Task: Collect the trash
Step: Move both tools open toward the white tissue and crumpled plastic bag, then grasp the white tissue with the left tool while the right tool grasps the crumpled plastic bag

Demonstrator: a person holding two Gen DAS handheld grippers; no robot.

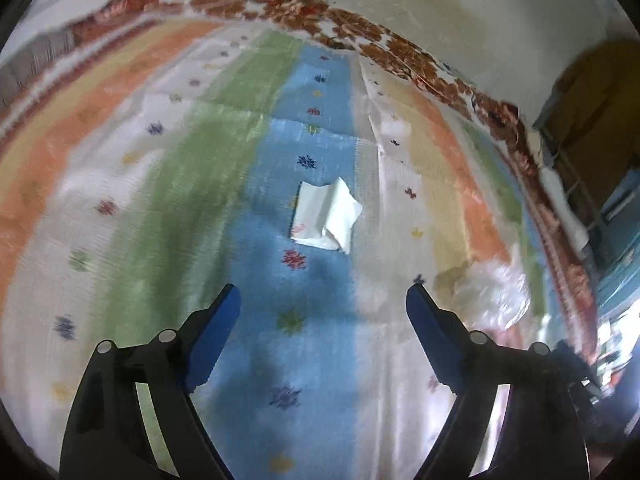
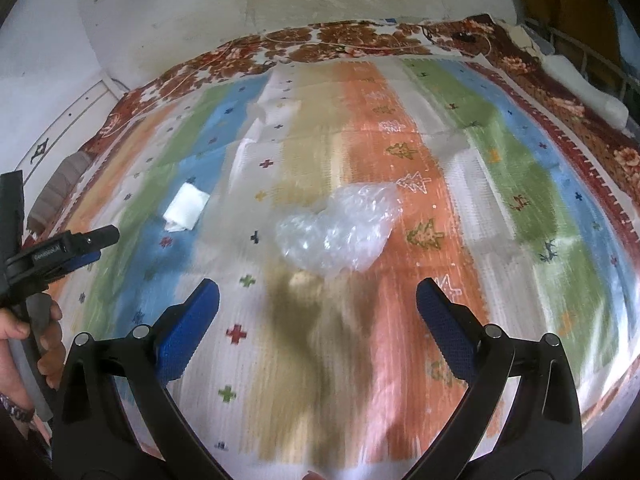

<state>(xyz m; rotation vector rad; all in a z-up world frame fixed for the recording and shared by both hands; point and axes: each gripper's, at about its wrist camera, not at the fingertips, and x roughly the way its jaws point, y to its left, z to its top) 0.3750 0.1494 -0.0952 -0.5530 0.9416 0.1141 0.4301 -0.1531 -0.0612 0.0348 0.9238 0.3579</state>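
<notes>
Only the right wrist view shows the crumpled clear plastic bag [image 2: 340, 232] whole, at 12 o'clock of the right gripper [image 2: 318, 300]. Folded white paper [image 1: 326, 216] lies at 12 o'clock of the left gripper [image 1: 322, 304] on the striped mat [image 1: 180, 200]. Both jaws spread wide, holding nothing.

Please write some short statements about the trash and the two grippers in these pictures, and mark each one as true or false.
1. The left gripper is open and holds nothing. True.
2. The white paper lies on an orange stripe. False: it lies on a blue stripe of the striped mat.
3. The clear plastic bag lies ahead of the right gripper. True.
4. The right gripper is shut on the plastic bag. False: it is open, and the bag lies apart from it.
</notes>
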